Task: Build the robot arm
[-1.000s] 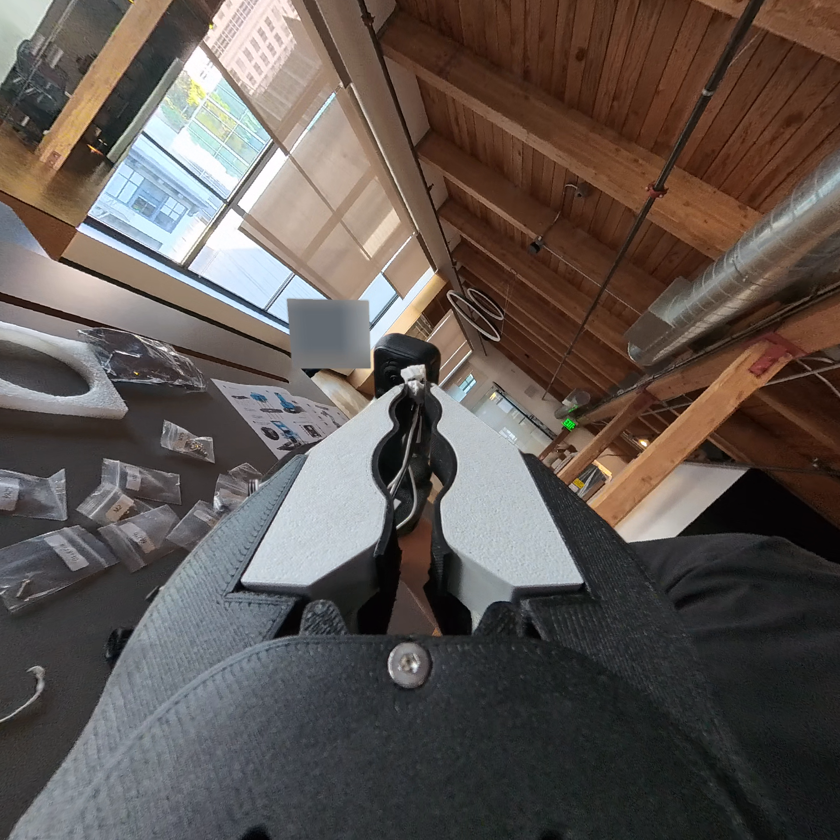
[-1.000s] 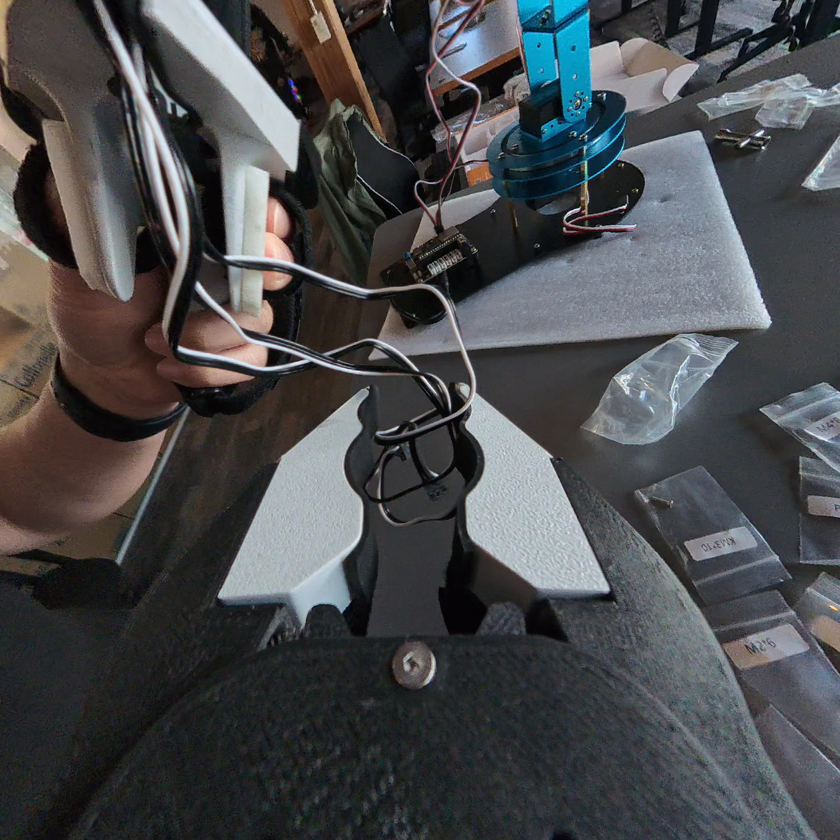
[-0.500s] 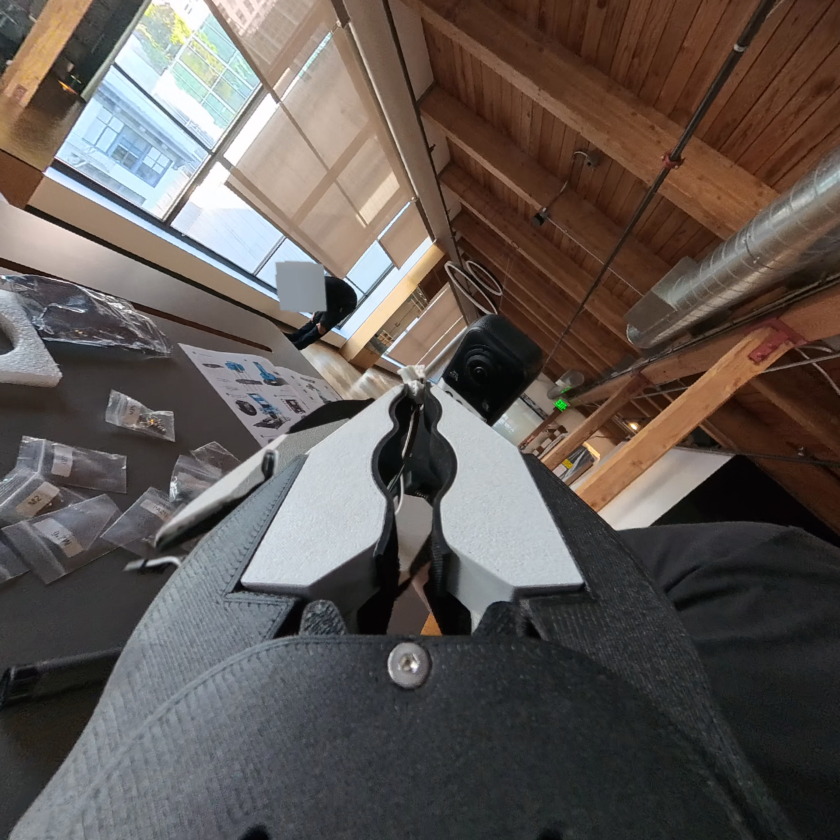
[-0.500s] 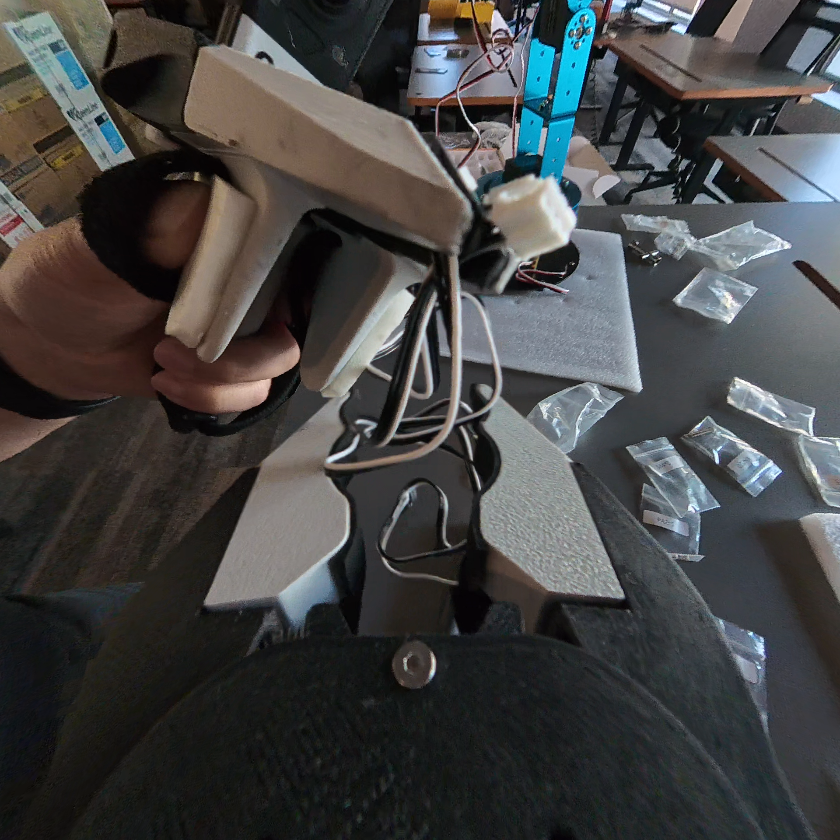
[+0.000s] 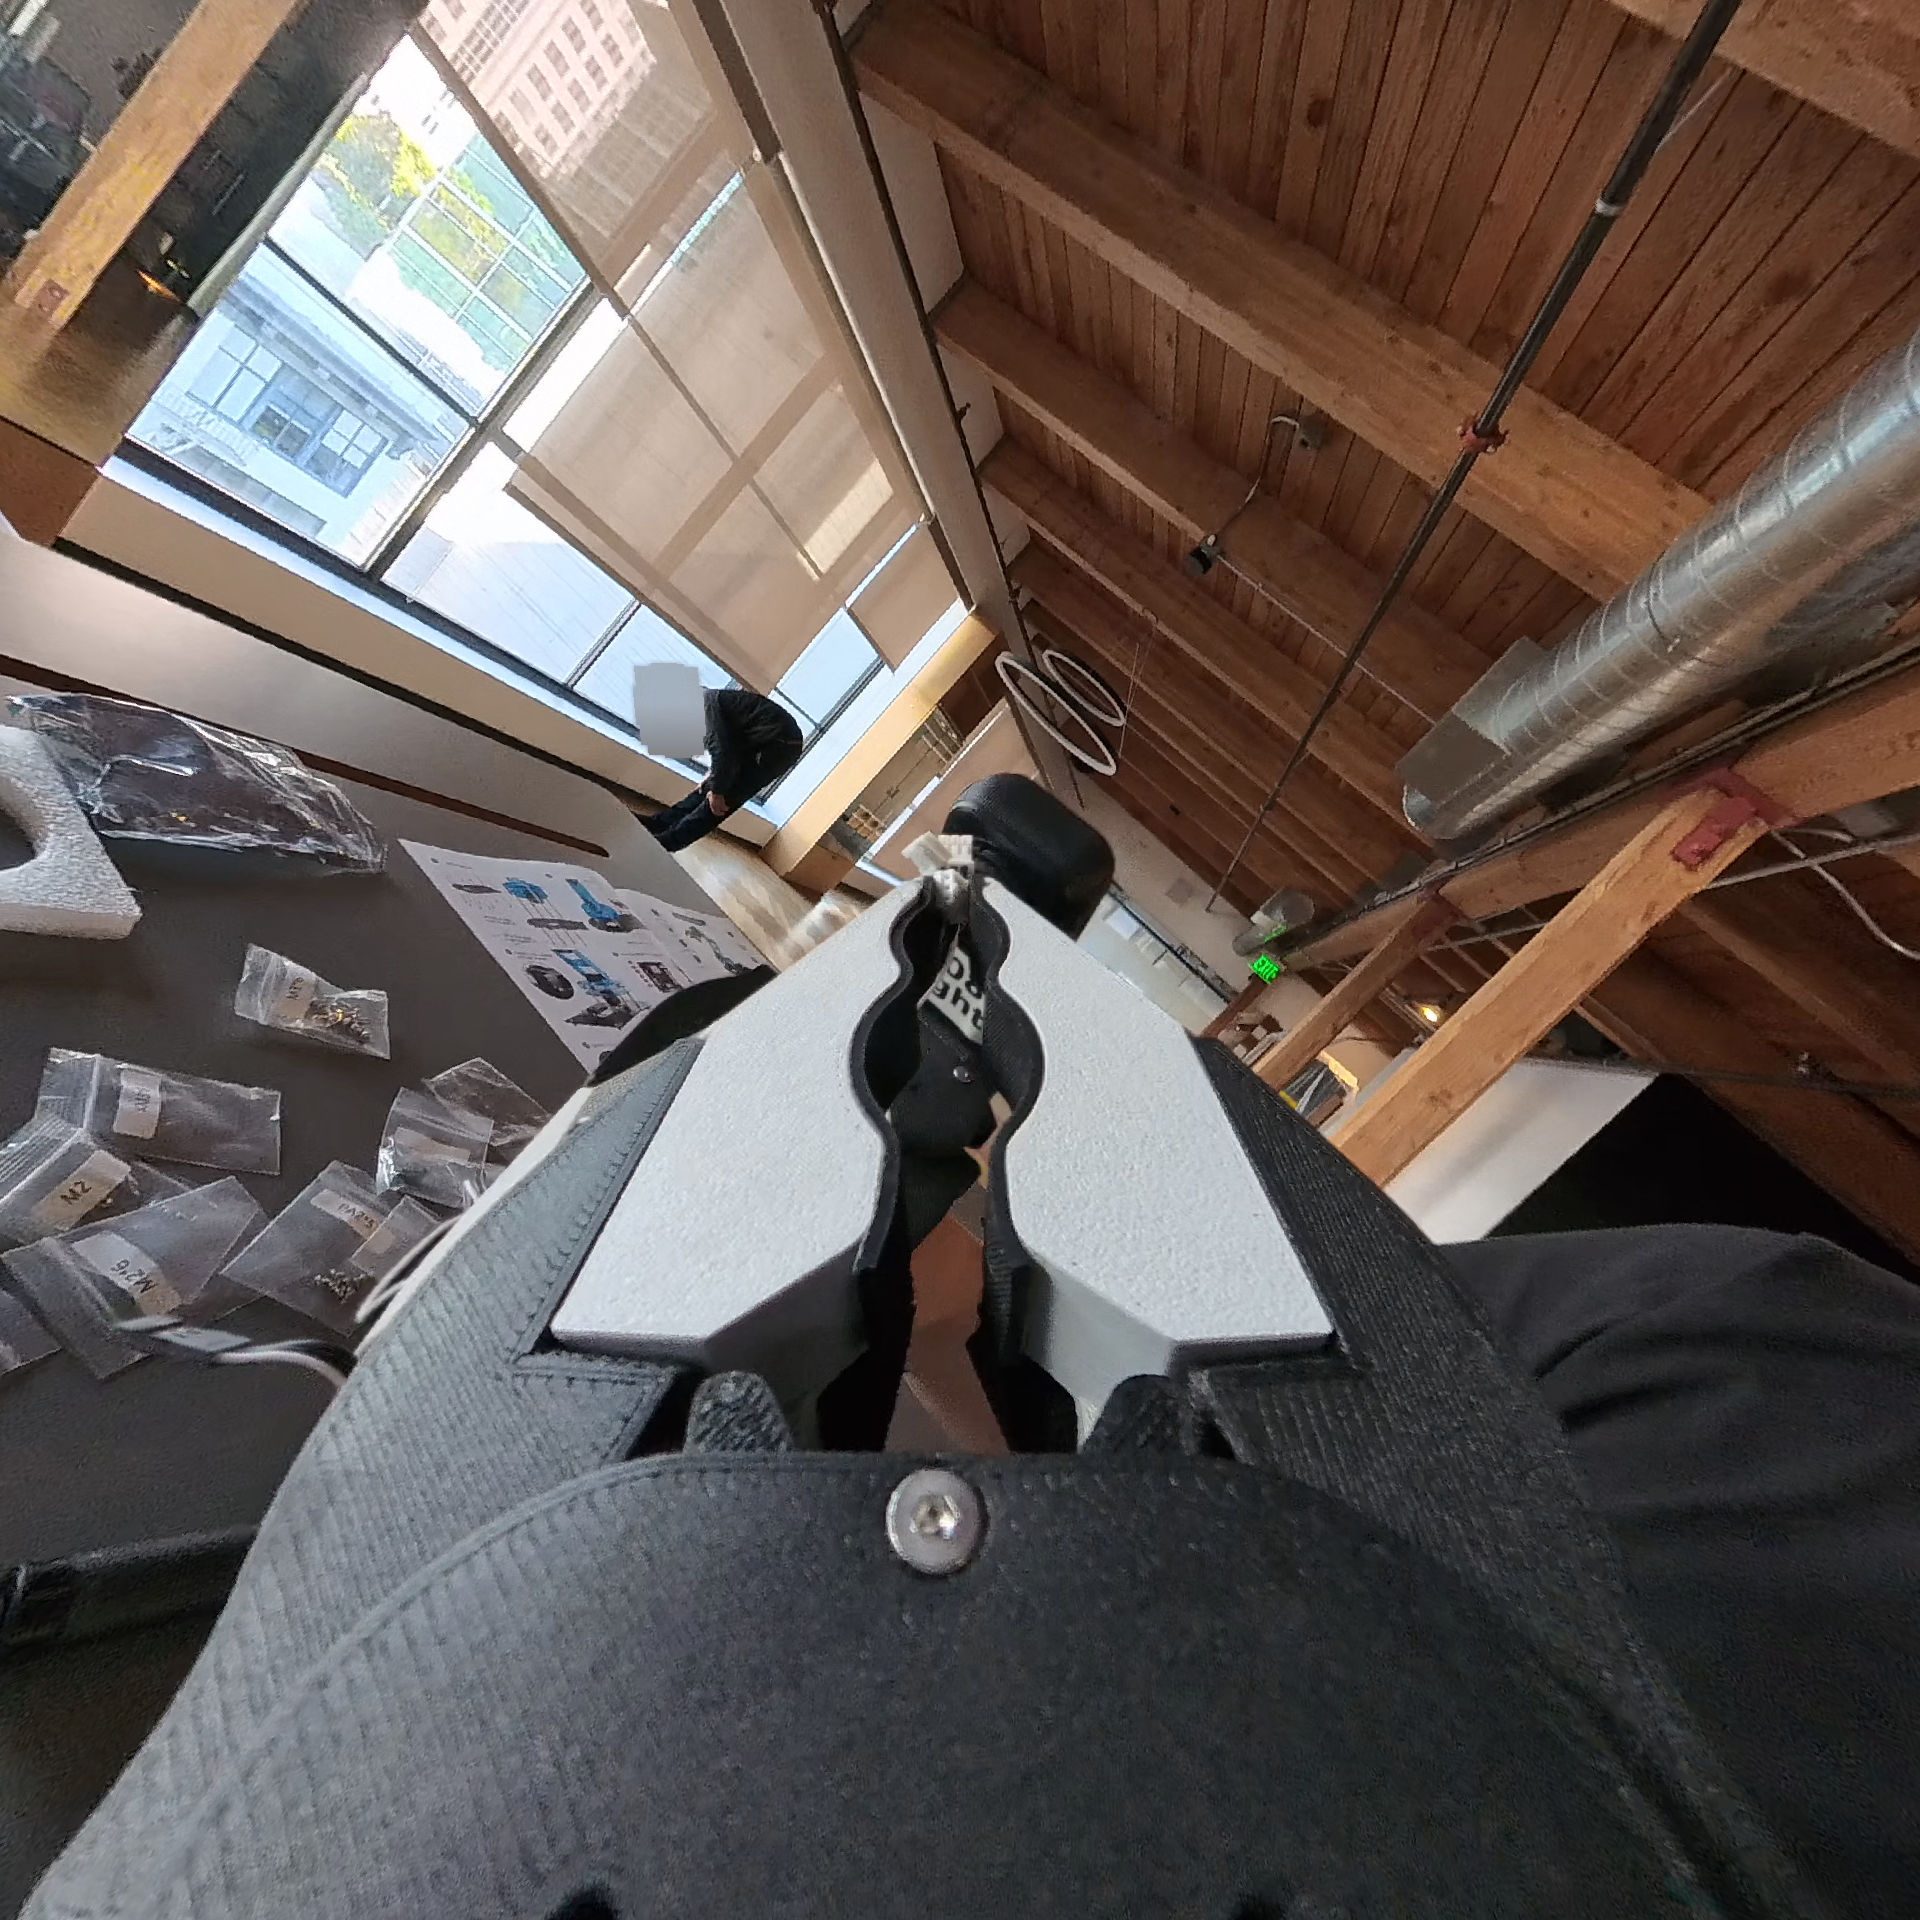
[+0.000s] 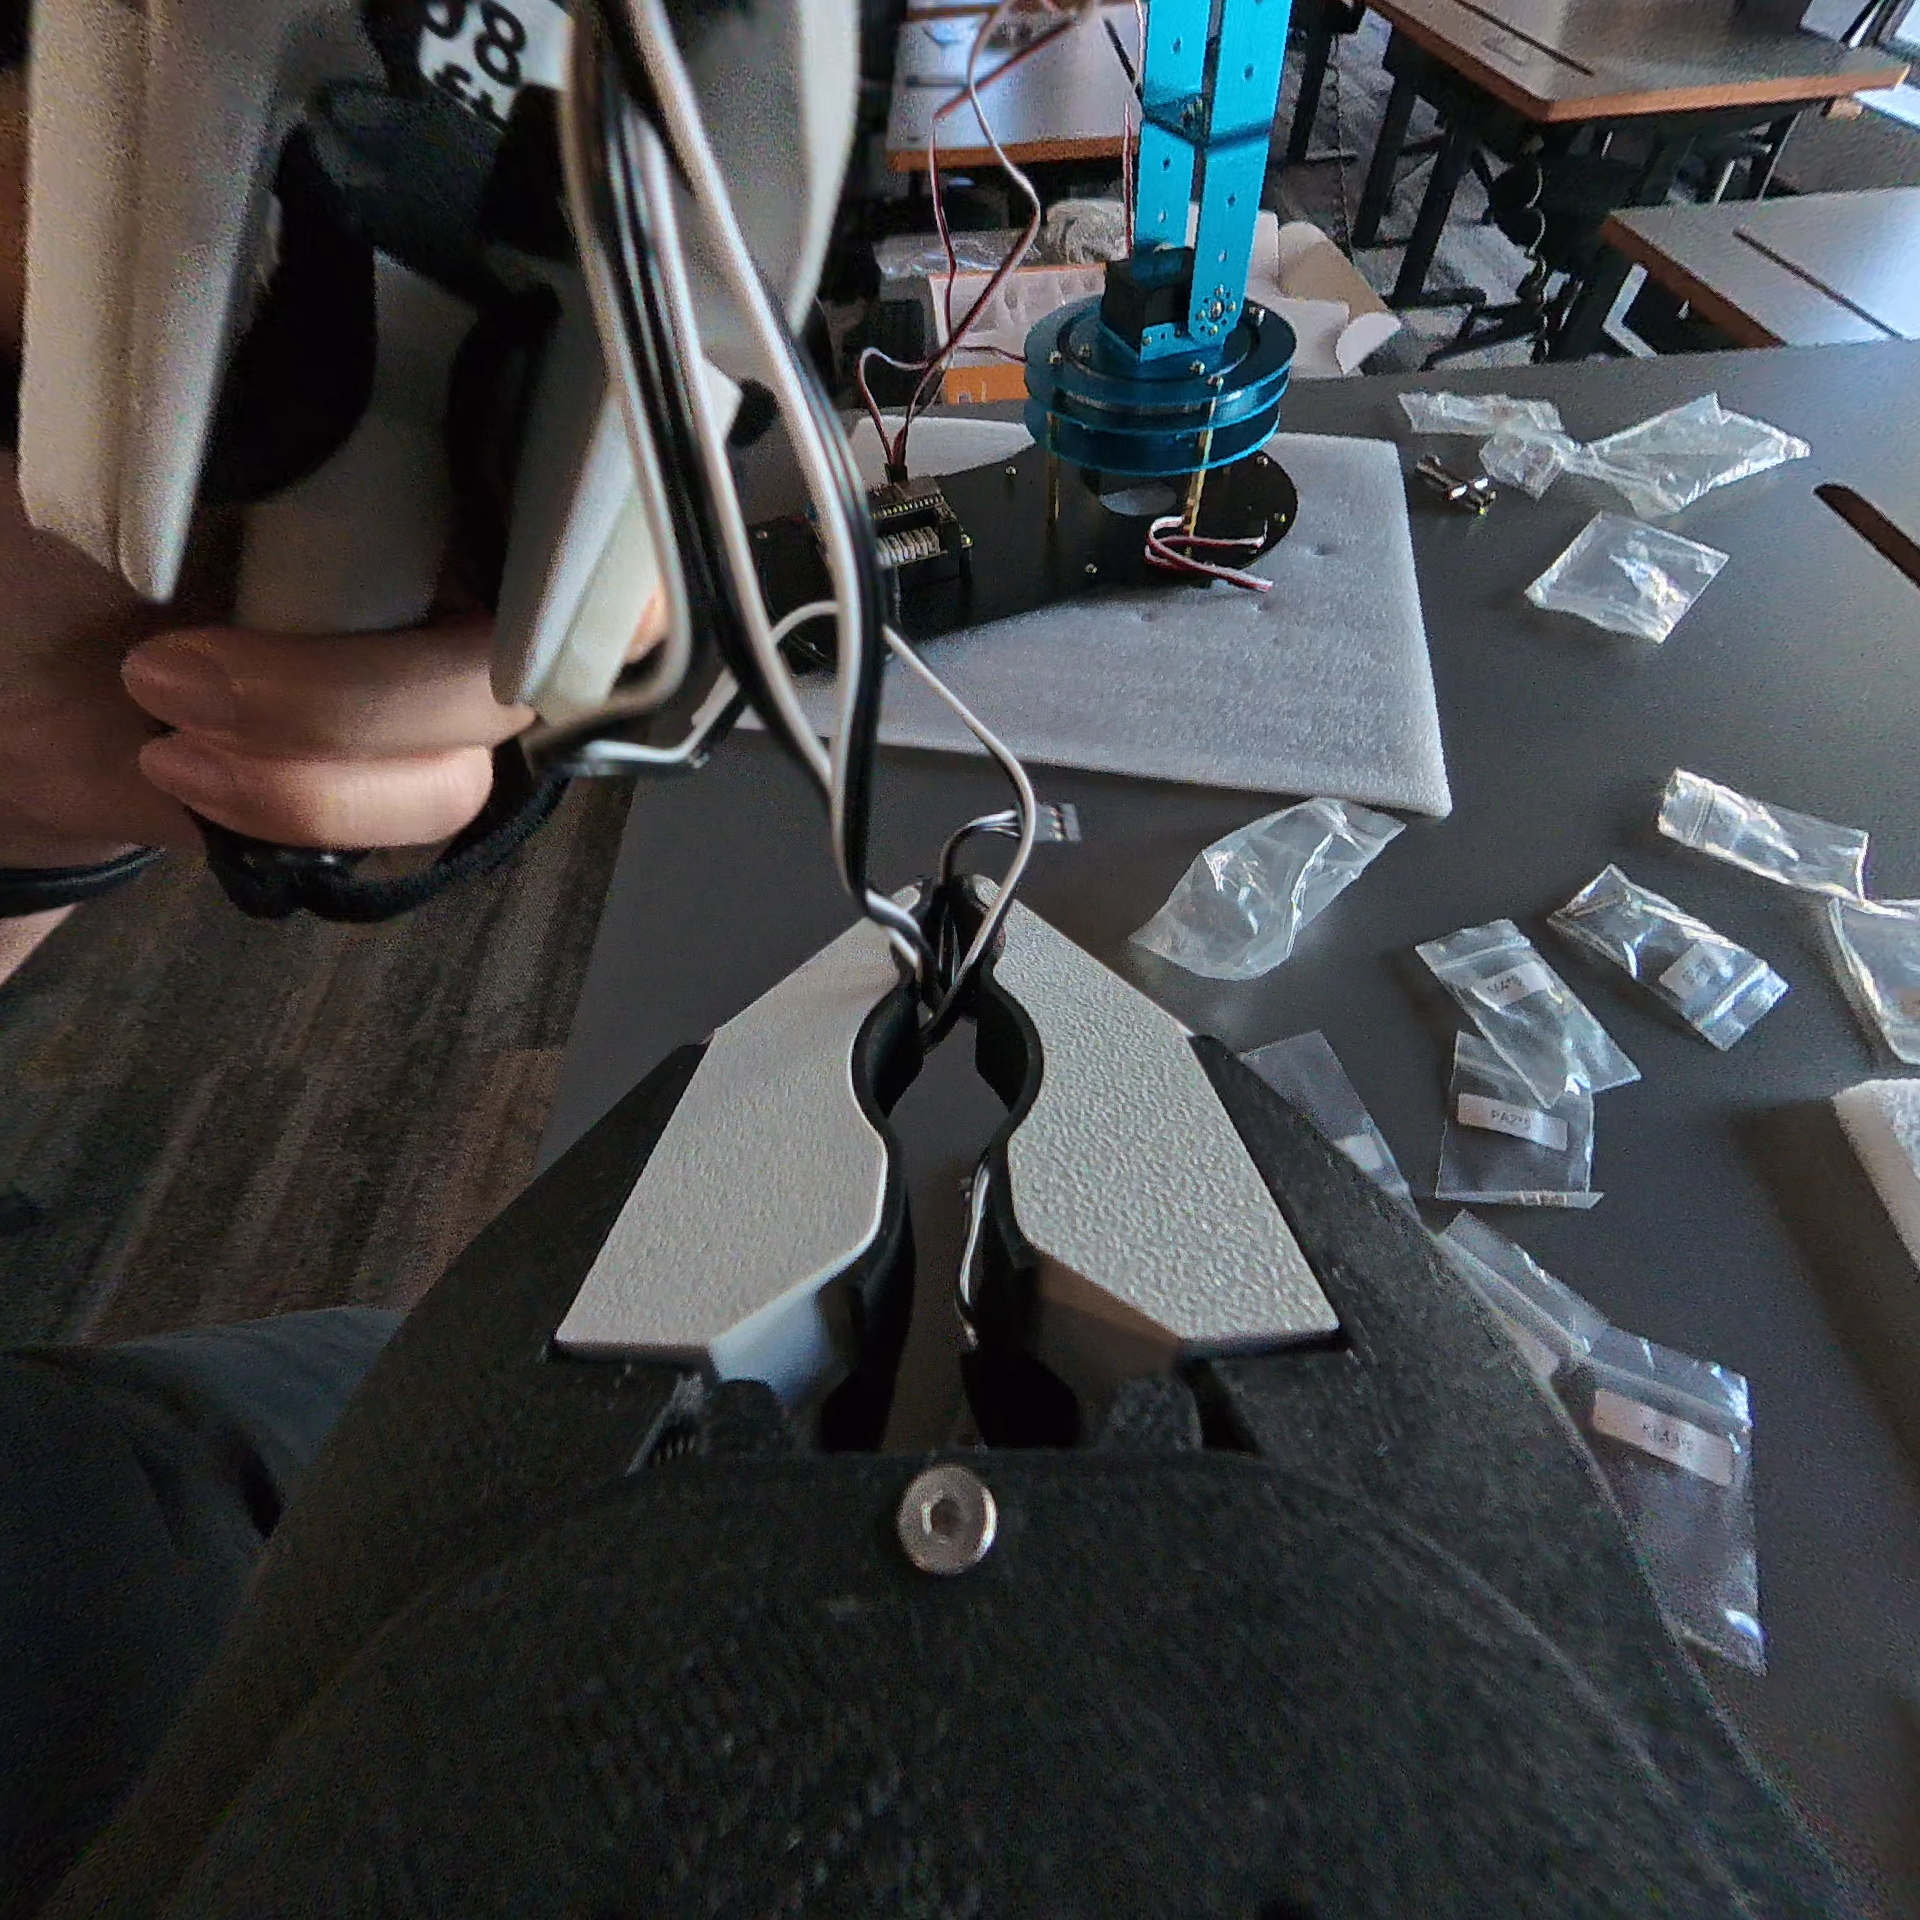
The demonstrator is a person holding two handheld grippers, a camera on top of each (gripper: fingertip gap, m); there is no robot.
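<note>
**Wire bundle held between two grippers, above the table's near edge**

- Wire bundle (image 6: 862,665): black, white and grey strands. Long axis runs steeply, from the left gripper at upper left down to the right gripper's tips. One loose loop arcs right and ends in a small connector (image 6: 1055,823) lying level over the dark table (image 6: 1662,727).
- Right gripper (image 6: 948,940): fingers closed together, pinching the bundle at the tips; a short stretch of wire shows lower in the slot.
- Left gripper (image 5: 951,902): fingers together on the white plug end (image 5: 940,868) of the wires, pointing up toward the wooden ceiling (image 5: 1351,312). In the right wrist view its body is blurred, cut off by the frame's top and gripped by a hand (image 6: 260,727).
- Change from half a second ago: the left gripper sits higher and closer to the right wrist camera, the white plug no longer shows there, and the right gripper's fingers have narrowed onto the wires.
- Surroundings: blue arm kit (image 6: 1174,343) on a foam sheet (image 6: 1195,675), well beyond the grippers; clear parts bags (image 6: 1262,883) scattered right; instruction sheet (image 5: 582,945) by more bags.
- Obscured: where the wires pass inside the left gripper.
</note>
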